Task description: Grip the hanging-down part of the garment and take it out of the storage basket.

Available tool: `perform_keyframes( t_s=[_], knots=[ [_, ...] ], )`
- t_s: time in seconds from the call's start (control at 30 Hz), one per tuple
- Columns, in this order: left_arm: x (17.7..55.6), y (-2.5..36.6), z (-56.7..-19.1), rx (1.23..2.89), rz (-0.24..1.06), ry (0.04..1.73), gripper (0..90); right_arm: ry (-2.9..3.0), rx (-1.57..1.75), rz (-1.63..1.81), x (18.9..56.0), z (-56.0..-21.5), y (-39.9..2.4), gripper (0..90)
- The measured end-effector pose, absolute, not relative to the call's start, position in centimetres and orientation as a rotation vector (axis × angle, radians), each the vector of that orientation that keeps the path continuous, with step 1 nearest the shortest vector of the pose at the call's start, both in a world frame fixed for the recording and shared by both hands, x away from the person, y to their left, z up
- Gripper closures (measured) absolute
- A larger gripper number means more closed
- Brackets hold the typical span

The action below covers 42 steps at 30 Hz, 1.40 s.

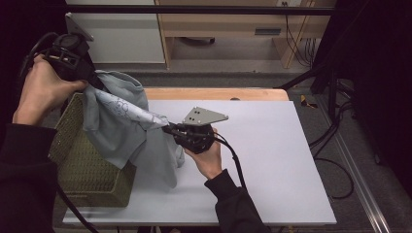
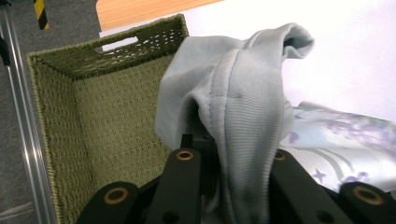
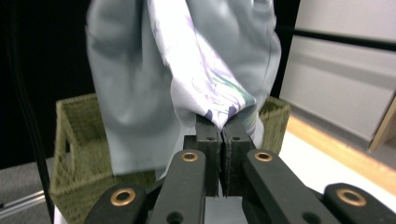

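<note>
You are standing at a white table [image 1: 272, 160], holding a black two-jaw gripper in each hand. Your left hand [image 1: 41, 90] is raising the left gripper [image 1: 92, 80] high above the table's left edge, over a green woven basket [image 1: 87, 170]. Its jaws are clamped on a pale grey-blue garment [image 1: 121, 126], pinching a bunched, ribbed seam of the cloth. In the left gripper view, that seam [image 2: 243, 121] is draping down between the two black jaws, with the basket's open interior [image 2: 107, 112] lying below and to the left.

Your right hand [image 1: 209, 158] is holding the right gripper [image 1: 167, 128] lower, over the table and just right of the basket. Its jaws are pressed tightly together on a fold of white fabric printed with purple and green markings [image 1: 128, 109], which seems to be the inner face of the same garment. In the right gripper view, this printed fold [image 3: 205, 79] is rising from the closed jaws, with the plain grey cloth [image 3: 130, 93] hanging behind it and the basket [image 3: 74, 140] beyond.

The cloth is stretching in a taut diagonal between the two grippers, upper left to lower right. The rest is hanging down in loose folds, draping over the basket's right side, with the lowest folds reaching the table beside the basket.
</note>
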<state>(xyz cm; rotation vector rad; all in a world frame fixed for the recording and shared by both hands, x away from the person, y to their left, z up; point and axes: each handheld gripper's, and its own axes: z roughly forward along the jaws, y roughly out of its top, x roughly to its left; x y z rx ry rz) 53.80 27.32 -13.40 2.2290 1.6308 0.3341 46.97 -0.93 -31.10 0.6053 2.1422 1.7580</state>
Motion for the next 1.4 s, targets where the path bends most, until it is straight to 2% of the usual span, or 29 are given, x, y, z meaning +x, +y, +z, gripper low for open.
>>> perform_keyframes(
  t_s=[0.23, 0.33, 0.4, 0.43, 0.47, 0.6, 0.73, 1.03, 1.4],
  knots=[
    [54.0, 27.0, -13.7, 2.238, 0.335, 1.632, 81.8, 2.219, 0.654, 1.725, 47.5, -34.6, 0.3, 81.9],
    [53.9, 26.9, -13.7, 2.239, 0.337, 1.628, 81.8, 2.231, 0.659, 1.707, 47.4, -35.7, 0.8, 75.0],
    [53.9, 26.9, -13.7, 2.236, 0.338, 1.627, 81.9, 2.229, 0.650, 1.716, 47.3, -36.1, 0.8, 67.4],
    [53.9, 27.0, -13.7, 2.235, 0.338, 1.626, 81.9, 2.232, 0.640, 1.746, 47.1, -36.3, 0.5, 55.3],
    [53.9, 27.0, -13.7, 2.232, 0.339, 1.628, 81.9, 2.232, 0.640, 1.746, 47.1, -36.3, 0.5, 55.3],
    [53.9, 27.1, -13.8, 2.229, 0.334, 1.626, 81.9, 2.191, 0.624, 1.830, 46.3, -35.9, -1.0, 36.3],
    [53.9, 27.0, -13.9, 2.229, 0.328, 1.622, 81.9, 2.125, 0.657, 1.833, 45.4, -35.8, -2.9, 24.0],
    [53.8, 26.8, -13.9, 2.234, 0.328, 1.616, 81.9, 2.018, 0.774, 1.741, 44.6, -37.0, -7.0, 9.5],
    [54.0, 27.2, -14.2, 2.235, 0.312, 1.625, 81.8, 1.894, 0.912, 1.667, 43.3, -38.6, -12.4, 1.1]
  ],
)
